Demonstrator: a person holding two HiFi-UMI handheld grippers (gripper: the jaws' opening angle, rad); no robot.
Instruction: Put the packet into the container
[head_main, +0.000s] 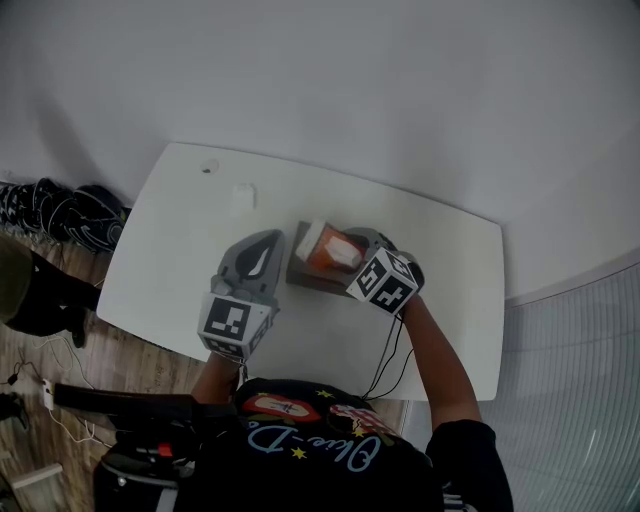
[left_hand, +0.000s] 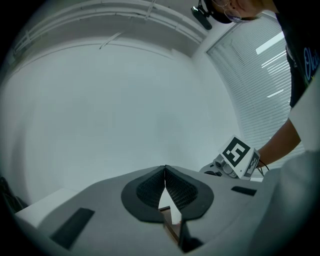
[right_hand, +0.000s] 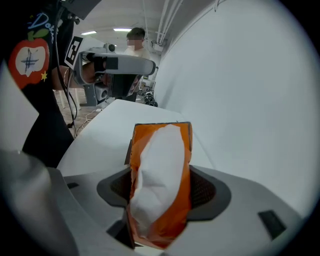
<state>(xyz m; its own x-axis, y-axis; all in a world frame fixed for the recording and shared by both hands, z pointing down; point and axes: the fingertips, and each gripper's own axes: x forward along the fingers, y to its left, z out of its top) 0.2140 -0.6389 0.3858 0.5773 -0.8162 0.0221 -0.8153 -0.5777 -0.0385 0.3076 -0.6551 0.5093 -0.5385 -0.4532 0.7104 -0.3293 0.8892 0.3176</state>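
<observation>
An orange packet (head_main: 328, 248) with a white middle is clamped between the pads of my right gripper (head_main: 352, 250), which tilts down over the table. Right under it sits the brown container (head_main: 303, 272), and the packet's lower end hangs just over its opening. In the right gripper view the packet (right_hand: 160, 175) stands upright and fills the gap of the right gripper (right_hand: 160, 192), with a brown container edge (right_hand: 128, 150) showing behind. My left gripper (head_main: 268, 238) hovers just left of the container, shut with nothing in it. In its own view the left gripper (left_hand: 165, 170) has its tips touching.
A white table (head_main: 180, 240) carries a small white scrap (head_main: 243, 197) and a small dot (head_main: 209, 166) near its far left corner. Black bags (head_main: 60, 210) lie on the floor to the left. A person (right_hand: 135, 40) stands far off behind the left gripper (right_hand: 117, 65).
</observation>
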